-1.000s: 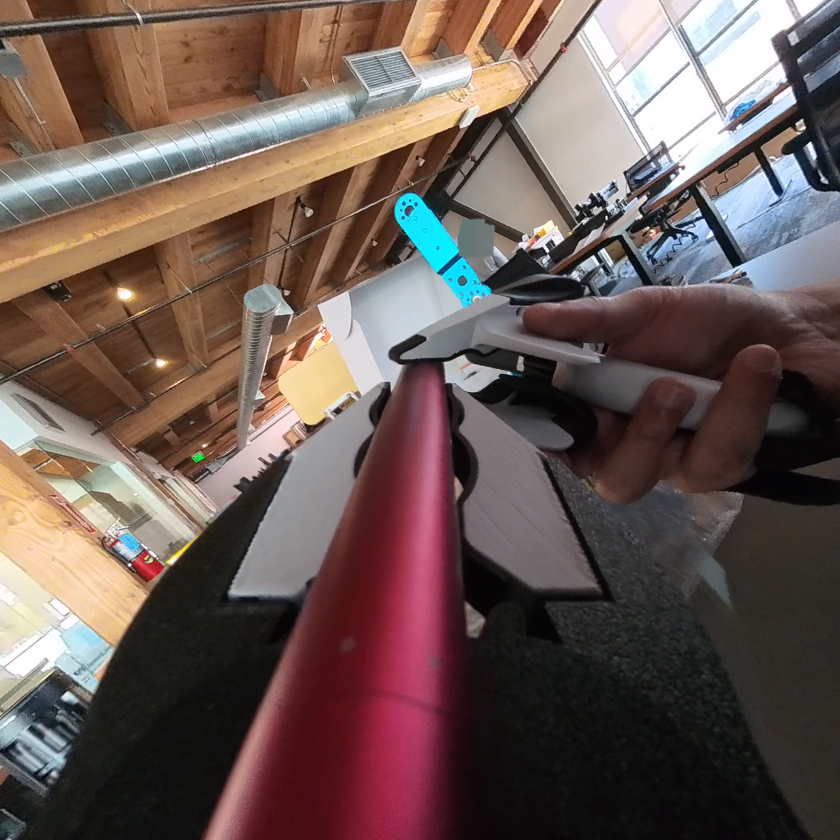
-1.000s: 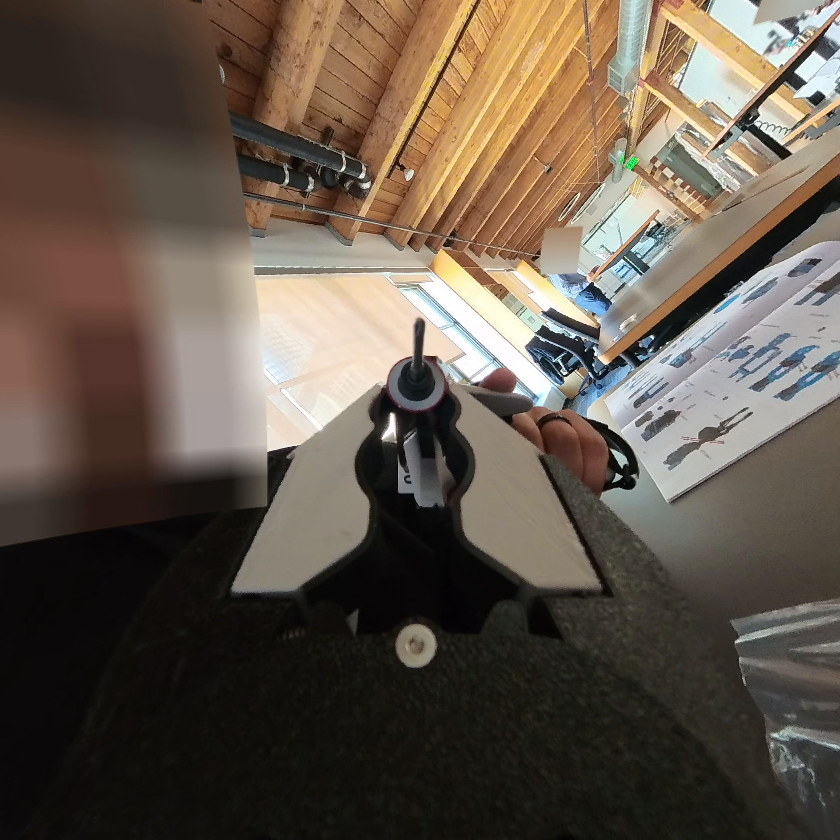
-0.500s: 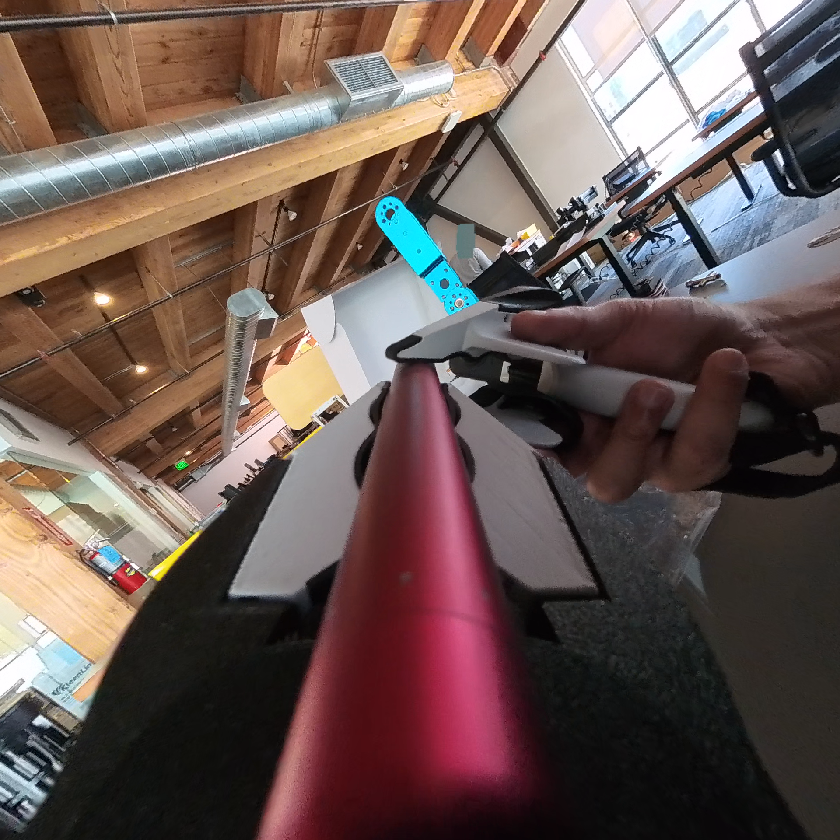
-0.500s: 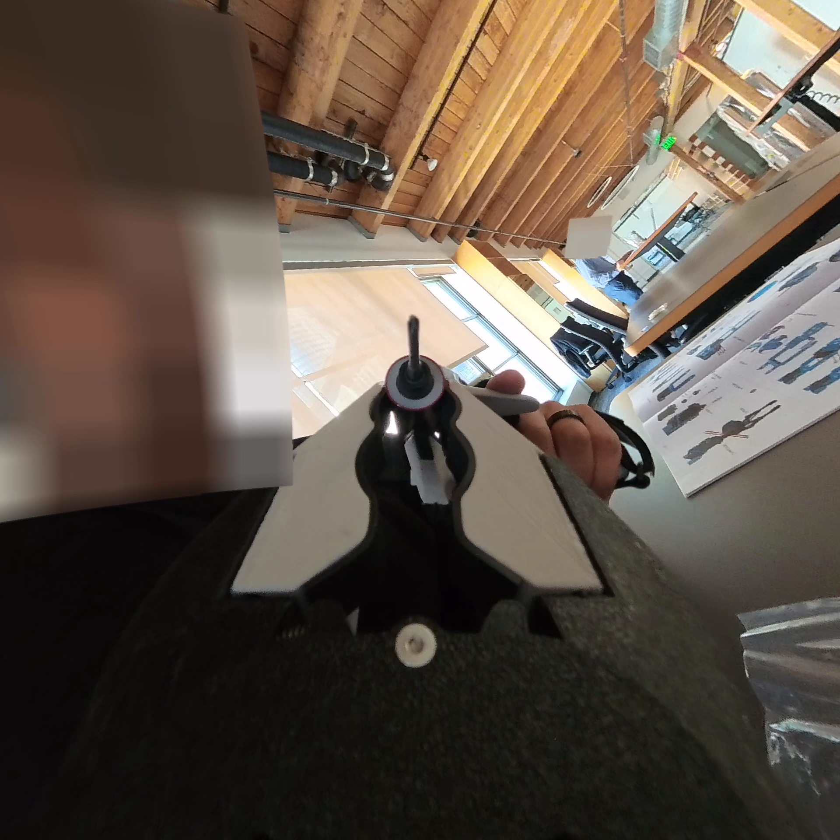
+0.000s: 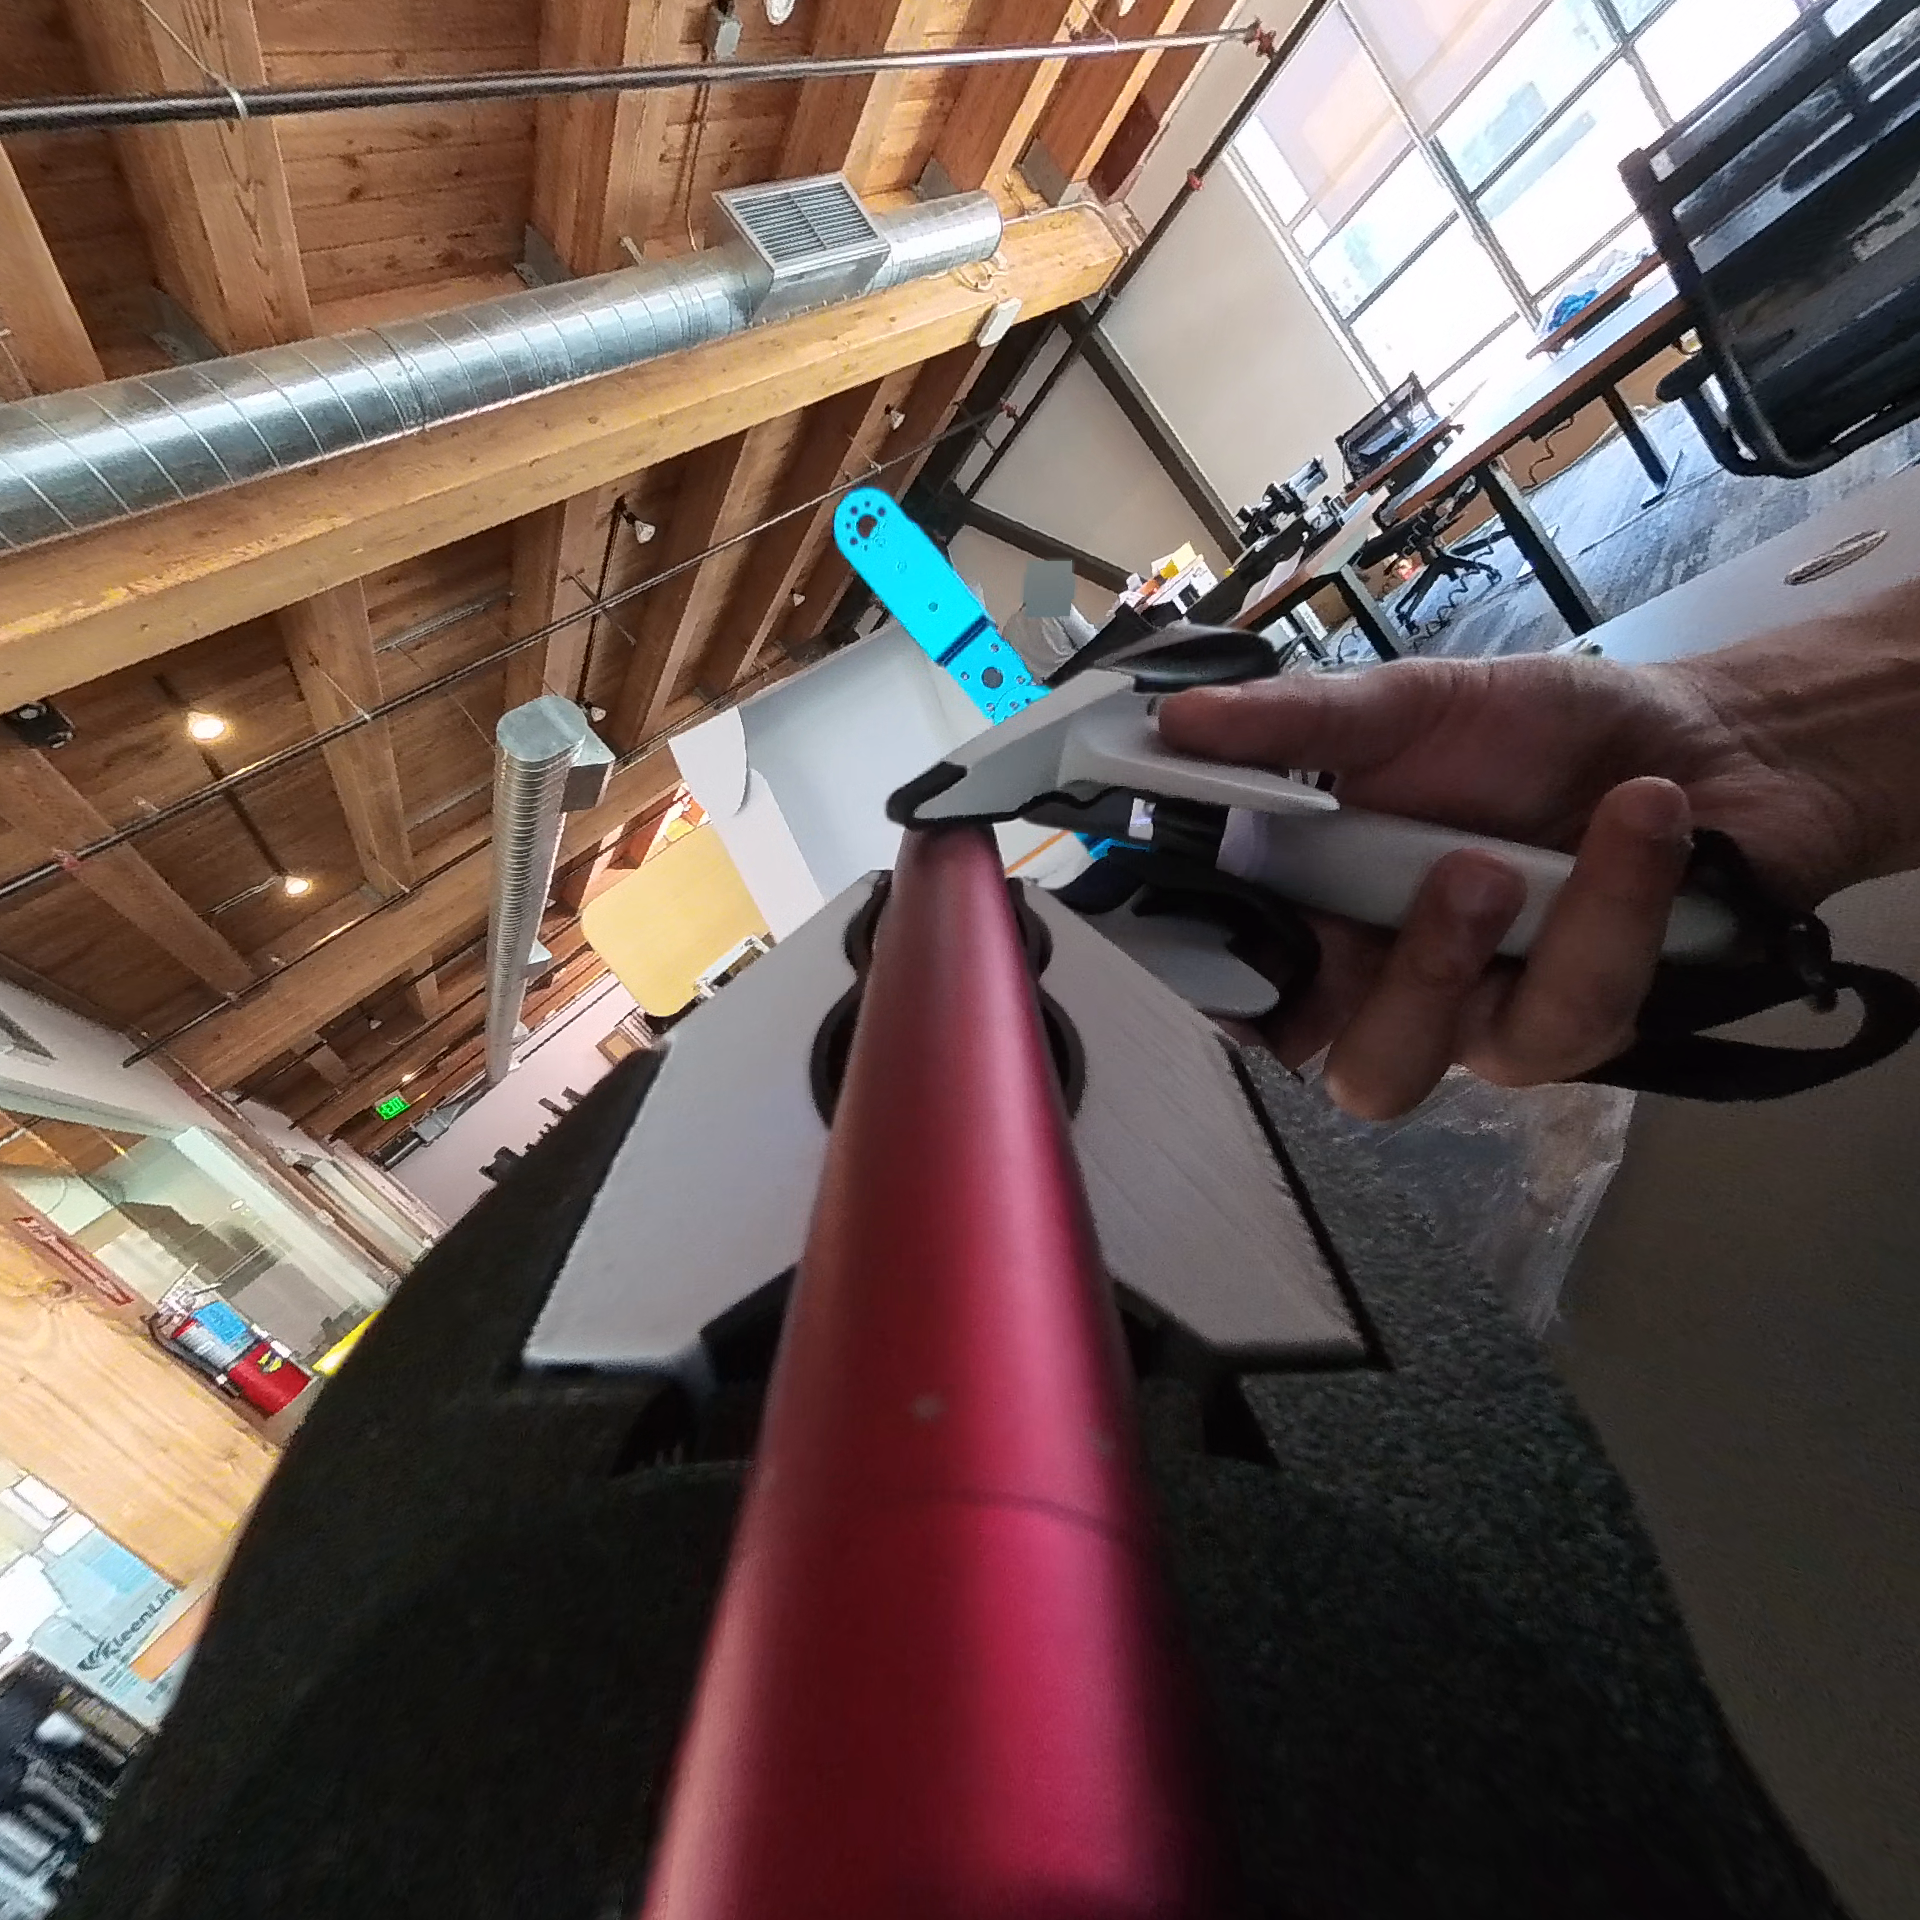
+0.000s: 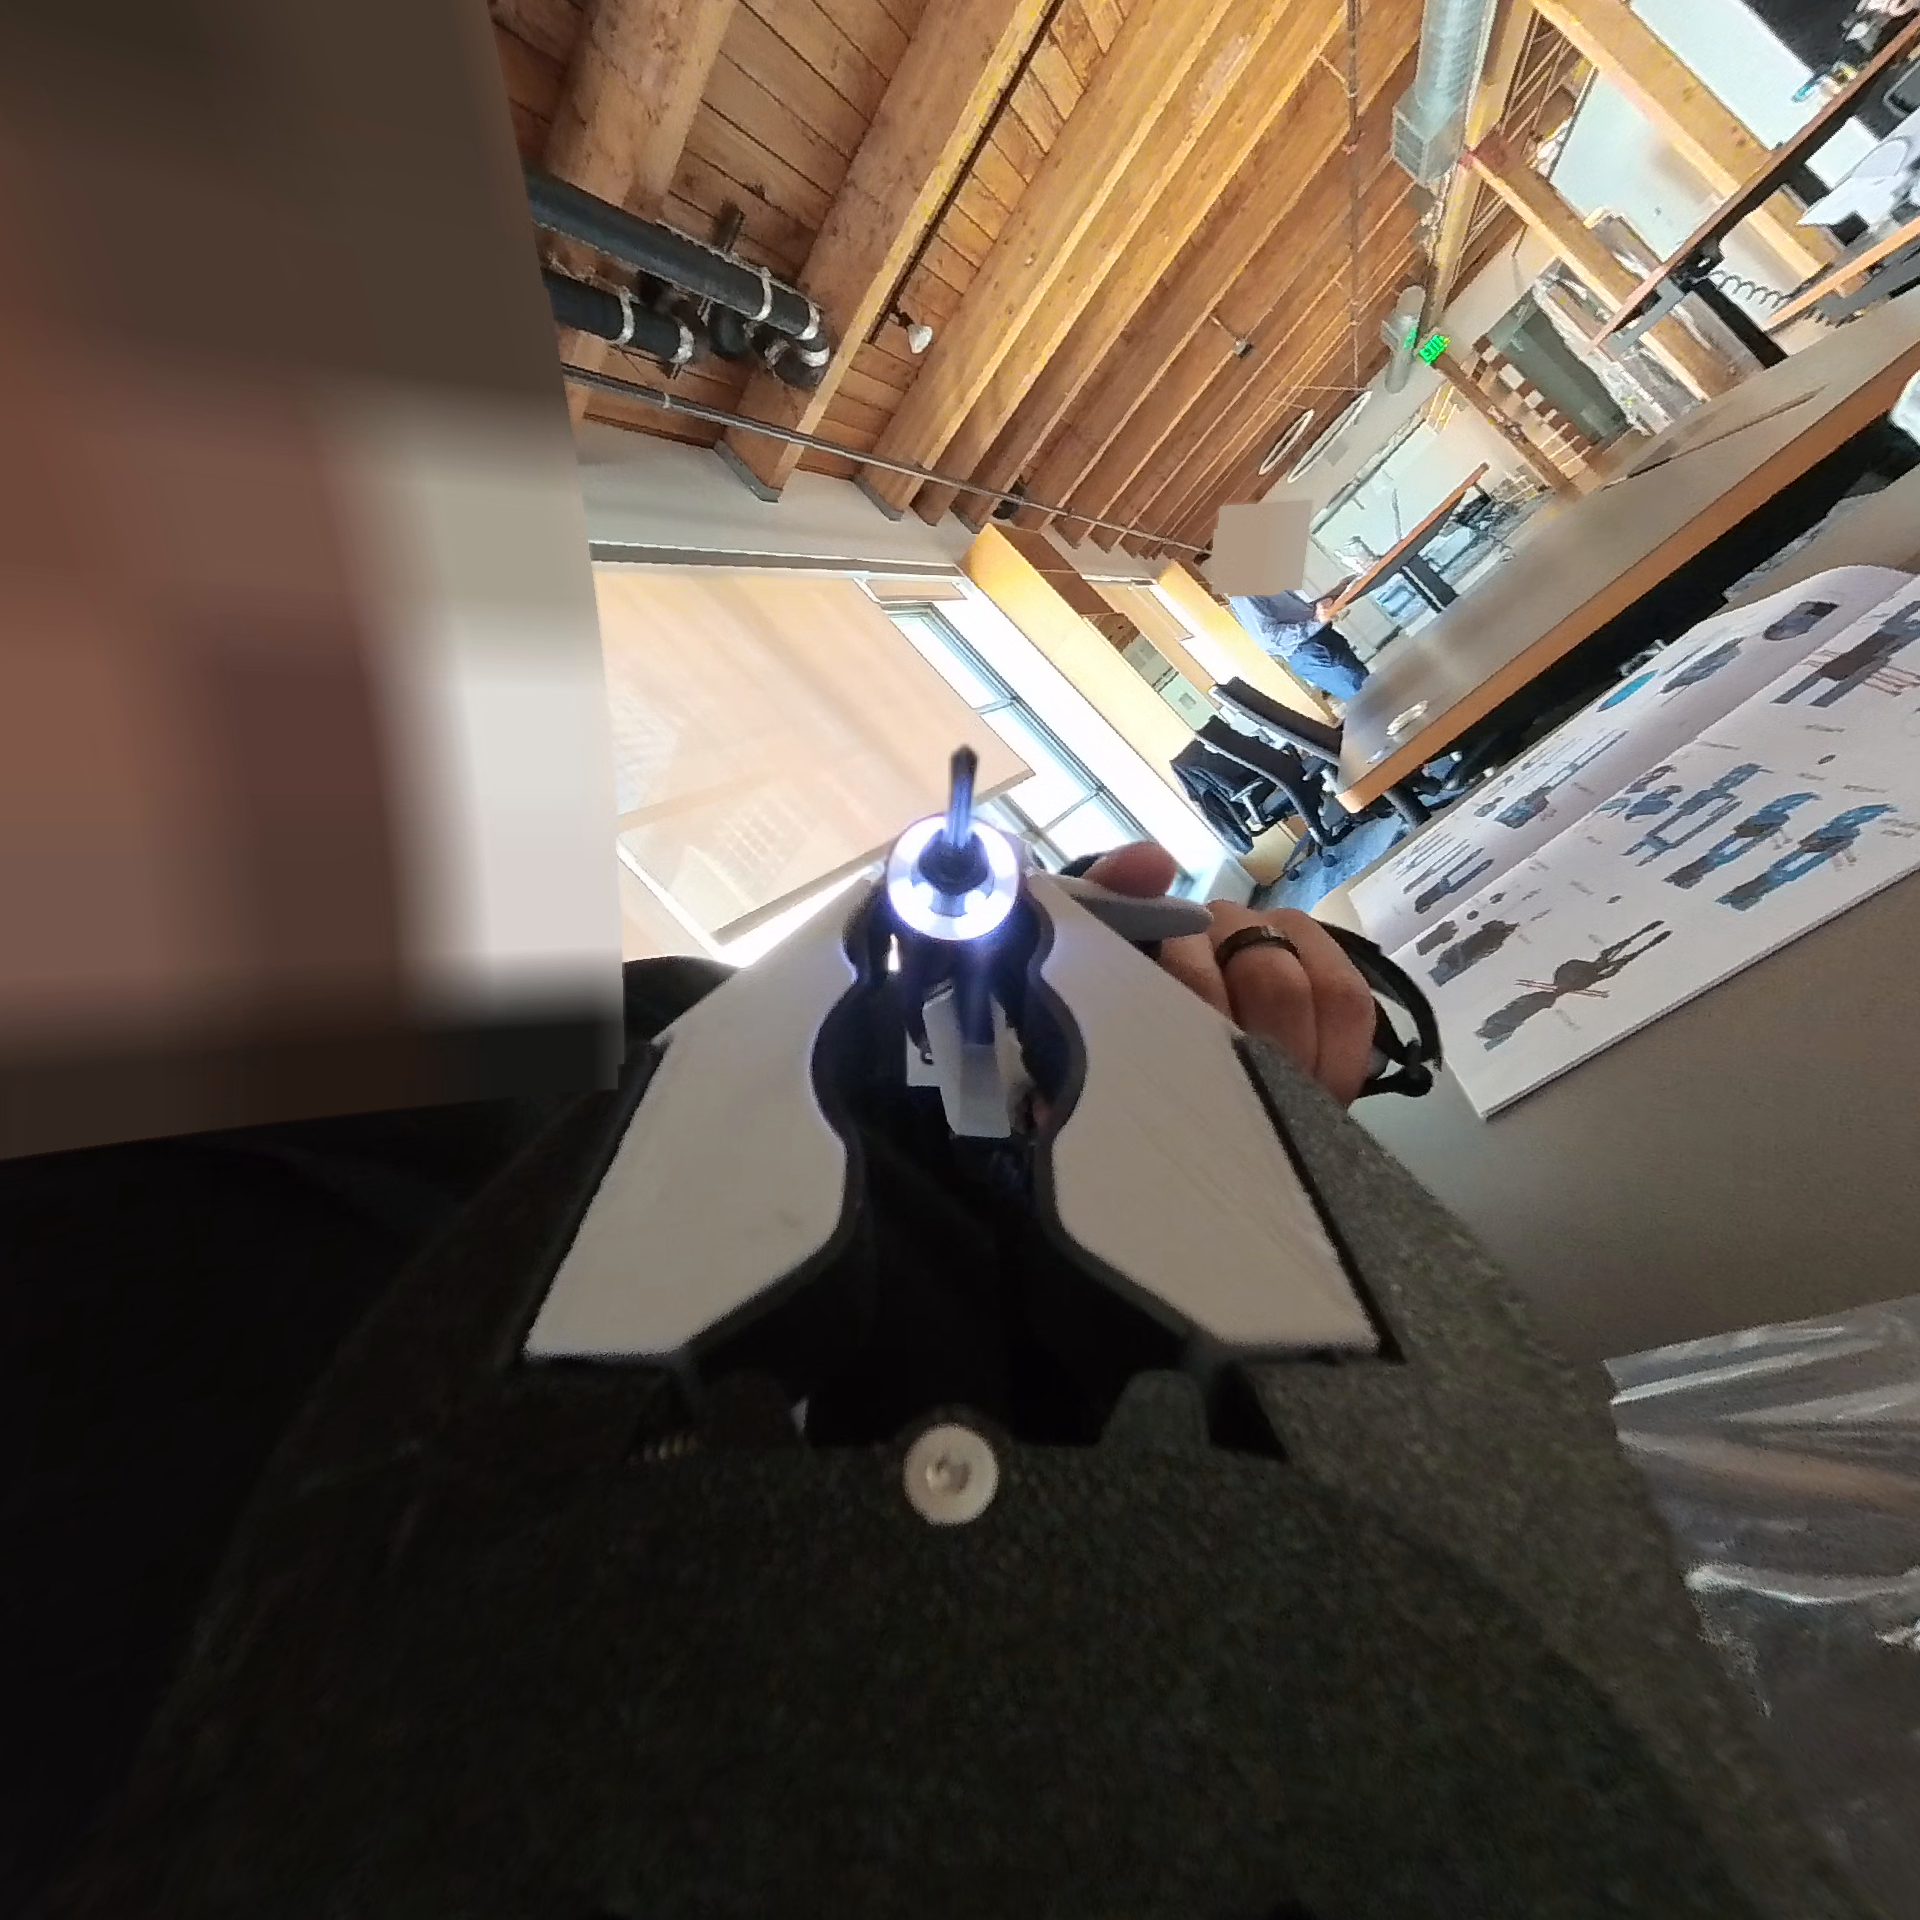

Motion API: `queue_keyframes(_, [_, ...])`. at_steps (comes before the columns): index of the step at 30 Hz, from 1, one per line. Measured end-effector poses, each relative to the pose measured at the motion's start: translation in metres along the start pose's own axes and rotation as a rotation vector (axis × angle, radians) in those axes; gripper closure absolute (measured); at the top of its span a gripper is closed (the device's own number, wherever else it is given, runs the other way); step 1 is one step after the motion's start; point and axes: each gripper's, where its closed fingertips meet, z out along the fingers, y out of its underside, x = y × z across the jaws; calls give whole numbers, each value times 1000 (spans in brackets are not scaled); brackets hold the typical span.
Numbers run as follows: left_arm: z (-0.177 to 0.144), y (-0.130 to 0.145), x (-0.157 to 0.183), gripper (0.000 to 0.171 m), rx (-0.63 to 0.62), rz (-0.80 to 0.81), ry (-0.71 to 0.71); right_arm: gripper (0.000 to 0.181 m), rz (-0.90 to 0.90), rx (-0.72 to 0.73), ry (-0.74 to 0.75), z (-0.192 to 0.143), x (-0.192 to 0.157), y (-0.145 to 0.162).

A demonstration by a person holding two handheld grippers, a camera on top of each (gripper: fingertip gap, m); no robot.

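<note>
red screwdriver: an electric screwdriver with a red metal barrel runs up the middle of the left wrist view; in the right wrist view it is seen head-on, a lit white ring round its dark bit.
left gripper: the left gripper is clamped on the red screwdriver, its white fingers pressed to either side of the barrel.
screwdriver tip: in the left wrist view the front end of the red screwdriver meets the underside of the right gripper's fingers.
right gripper: to the right of the red screwdriver's tip, the right gripper is carried by a bare hand; its fingers are closed on a small part with a white connector that sits between them just behind the lit ring.
blue bracket: a bright blue servo bracket sticks up beyond the red screwdriver's tip, from the right gripper's far side.
ringed hand: just right of the lit ring, a hand with a dark ring grips a grey handle.
plastic bag: a clear plastic bag lies on the table right of the red screwdriver.
printed sheet: an illustrated sheet lies on the table well right of the red screwdriver.
</note>
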Motion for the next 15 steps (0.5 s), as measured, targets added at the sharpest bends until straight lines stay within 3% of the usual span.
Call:
queue_keyframes(1, [0,-1,1,150,3,-5,5,161,1,2,-8,-1,-1,0])
queue_keyframes(3, [3,1,2,150,-3,-50,24,160,-10,4,21,-3,-1,1])
queue_keyframes(6, [12,9,-4,149,-40,-246,29,154,-166,-75,246,-24,9,12])
queue_keyframes(9, [26,15,-7,150,-57,-448,49,153,-316,-84,386,-50,-6,12])
queue_keyframes(12, [46,11,-3,150,-45,-525,57,151,-443,-77,423,-62,-32,0])
queue_keyframes(15, [66,8,4,150,-55,-599,44,141,-780,-18,742,-115,-34,-51])
